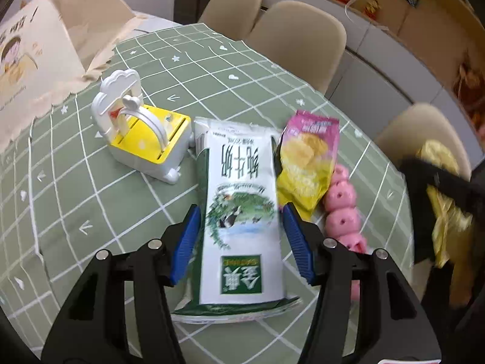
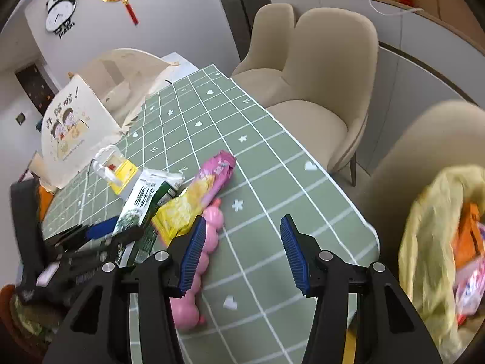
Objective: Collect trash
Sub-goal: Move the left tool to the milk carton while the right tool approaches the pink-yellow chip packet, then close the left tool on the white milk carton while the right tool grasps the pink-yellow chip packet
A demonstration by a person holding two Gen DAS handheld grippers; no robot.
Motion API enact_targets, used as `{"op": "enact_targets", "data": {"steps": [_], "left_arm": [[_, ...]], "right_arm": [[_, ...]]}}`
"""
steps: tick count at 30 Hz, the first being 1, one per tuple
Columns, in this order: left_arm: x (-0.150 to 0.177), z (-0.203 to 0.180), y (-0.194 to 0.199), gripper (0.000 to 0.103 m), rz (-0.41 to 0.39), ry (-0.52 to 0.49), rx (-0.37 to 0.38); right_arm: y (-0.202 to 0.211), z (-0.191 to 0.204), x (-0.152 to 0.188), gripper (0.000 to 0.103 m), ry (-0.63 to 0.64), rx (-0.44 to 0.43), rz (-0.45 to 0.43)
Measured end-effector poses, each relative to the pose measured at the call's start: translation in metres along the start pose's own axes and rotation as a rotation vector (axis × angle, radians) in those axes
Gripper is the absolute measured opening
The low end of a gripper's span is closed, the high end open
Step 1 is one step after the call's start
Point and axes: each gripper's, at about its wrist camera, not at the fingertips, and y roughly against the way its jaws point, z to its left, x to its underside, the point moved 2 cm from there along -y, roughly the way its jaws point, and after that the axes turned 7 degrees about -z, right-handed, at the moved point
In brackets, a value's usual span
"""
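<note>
The pick-up step looks in hand: the left tongs [image 1: 241, 242] straddle the milk carton [image 1: 242, 212] at lower centre on the desk [image 1: 121, 206], pads seemingly touching; the right tongs [image 2: 242, 254] gape empty; next, a firm squeeze.

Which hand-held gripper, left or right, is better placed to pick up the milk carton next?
Left. The left hand-held gripper already straddles the milk carton, one blue pad on each side. The right hand-held gripper is open over bare tablecloth, with the carton off to its left.
</note>
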Motion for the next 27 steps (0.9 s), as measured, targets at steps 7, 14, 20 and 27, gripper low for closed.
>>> {"op": "enact_targets", "data": {"steps": [7,14,20,27], "left_arm": [[0.0,0.032,0.009,0.057,0.022,0.049,-0.019],[0.006,0.052,0.013,0.057,0.073,0.139,0.145],[-0.002,0.049,0.014,0.057,0.061,0.127,0.138],[-0.013,0.033,-0.006,0.057,0.091,0.073,0.09]], "right_arm": [[-0.046,0.012,-0.019,0.049,-0.034,-0.066,0.028],[-0.098,0.031,-0.024,0.024,-0.024,-0.111,0.113],[-0.09,0.034,-0.028,0.008,0.014,-0.121,0.108],[-0.038,0.021,-0.038,0.007,0.0,-0.111,0.027]]}}
